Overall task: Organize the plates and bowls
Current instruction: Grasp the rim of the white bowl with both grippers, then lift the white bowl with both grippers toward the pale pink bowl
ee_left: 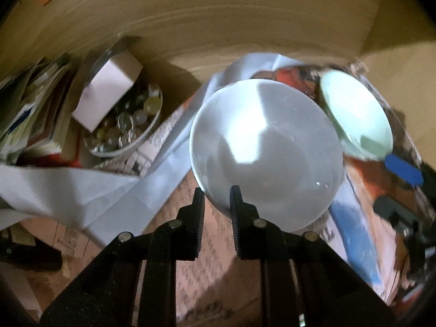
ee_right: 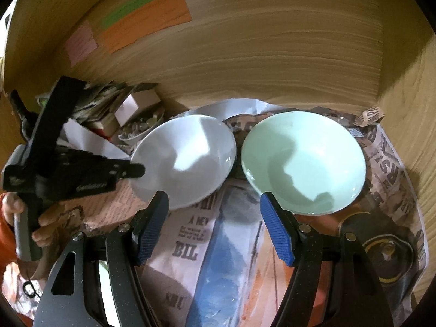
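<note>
A white bowl (ee_left: 267, 150) rests on newspaper inside a wooden cupboard, tilted toward the right. My left gripper (ee_left: 217, 199) is shut on its near rim, one black finger inside the bowl and one outside. The right wrist view shows the same grip, with the left gripper (ee_right: 136, 170) on the white bowl (ee_right: 188, 160) at its left edge. A pale green bowl (ee_right: 302, 160) sits right of it, the two rims close together. My right gripper (ee_right: 215, 207) is open above the newspaper in front of both bowls, holding nothing. Its right blue pad (ee_right: 276, 229) overlaps the green bowl's near rim.
Wooden walls (ee_left: 218, 27) close in the back and right. A glass bowl of beads (ee_left: 128, 133) with a small white box on it and a stack of papers (ee_left: 35, 103) fill the left. Newspaper (ee_right: 190, 234) lines the floor. A dark round object (ee_right: 387, 250) lies at the right.
</note>
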